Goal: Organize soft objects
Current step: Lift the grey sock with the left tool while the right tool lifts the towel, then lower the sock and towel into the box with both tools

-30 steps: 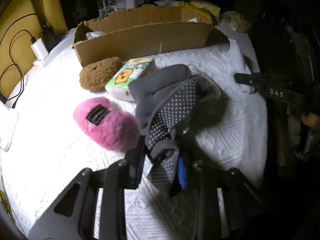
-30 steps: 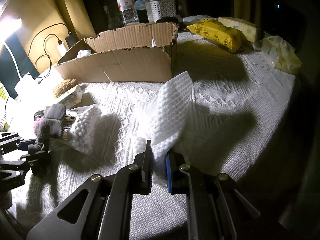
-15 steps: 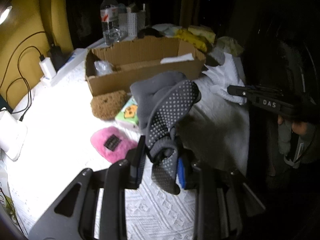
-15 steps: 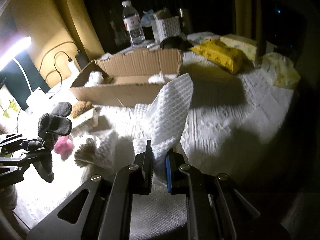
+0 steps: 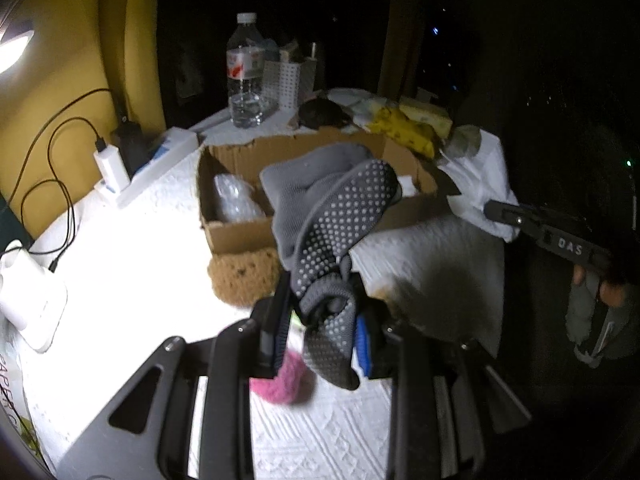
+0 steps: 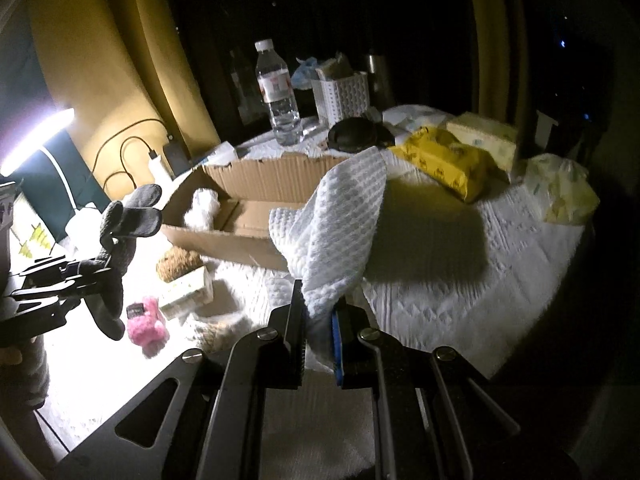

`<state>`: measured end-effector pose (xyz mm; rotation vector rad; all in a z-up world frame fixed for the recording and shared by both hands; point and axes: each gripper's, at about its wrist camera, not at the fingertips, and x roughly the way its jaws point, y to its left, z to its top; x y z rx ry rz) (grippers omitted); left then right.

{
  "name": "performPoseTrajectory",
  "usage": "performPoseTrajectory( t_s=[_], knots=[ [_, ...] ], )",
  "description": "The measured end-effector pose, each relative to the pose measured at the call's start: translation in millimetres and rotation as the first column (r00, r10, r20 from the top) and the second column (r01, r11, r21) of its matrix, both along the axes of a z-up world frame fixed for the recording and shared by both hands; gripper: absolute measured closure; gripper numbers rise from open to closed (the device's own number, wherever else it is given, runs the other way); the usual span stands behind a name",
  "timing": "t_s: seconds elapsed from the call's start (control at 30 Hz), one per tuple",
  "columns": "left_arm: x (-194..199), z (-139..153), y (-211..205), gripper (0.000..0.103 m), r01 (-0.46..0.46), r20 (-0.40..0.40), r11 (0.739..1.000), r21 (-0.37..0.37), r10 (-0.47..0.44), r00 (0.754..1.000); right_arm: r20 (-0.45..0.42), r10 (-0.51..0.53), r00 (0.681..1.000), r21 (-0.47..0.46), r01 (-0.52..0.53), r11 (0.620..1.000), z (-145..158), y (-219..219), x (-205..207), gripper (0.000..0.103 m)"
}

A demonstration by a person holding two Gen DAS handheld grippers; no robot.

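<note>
My left gripper is shut on a grey sock with white grip dots and holds it in the air in front of the open cardboard box. It also shows at the left of the right wrist view. My right gripper is shut on a white waffle cloth, lifted above the table near the box. A pink fluffy item, a brown fuzzy item and a tissue pack lie on the white tablecloth below.
The box holds a clear plastic wrap and a white soft item. Behind it stand a water bottle and white basket. Yellow packs lie at the right. A charger and cables sit at the left.
Both grippers have risen and moved toward the box, lifting the sock and the cloth off the table. The items on the table now lie lower and closer under the grippers.
</note>
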<state>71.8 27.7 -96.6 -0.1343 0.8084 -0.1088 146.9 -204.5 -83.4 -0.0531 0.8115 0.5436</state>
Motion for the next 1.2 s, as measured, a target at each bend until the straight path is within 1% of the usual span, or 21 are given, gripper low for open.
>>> performPoseTrajectory(
  t_s=[0.23,0.4,0.73,1.2],
  knots=[
    [18,3,11,0.075,-0.027,0.016,1.0,-0.01,0.027,0.999,0.007,0.023,1.0,0.0,-0.023,1.0,5,10,14,0.092],
    [32,5,15,0.075,-0.032,0.027,0.999,-0.004,0.032,0.999,0.011,0.034,0.999,0.0,-0.034,0.999,8,17,26,0.092],
    [67,7,27,0.075,-0.061,0.05,0.998,-0.027,0.062,0.997,0.004,0.039,0.999,-0.003,-0.039,0.999,7,24,53,0.092],
    [106,-15,31,0.075,-0.075,0.01,0.997,-0.035,0.075,0.997,-0.027,0.03,0.999,-0.009,-0.03,1.0,-8,32,92,0.092]
  ],
)
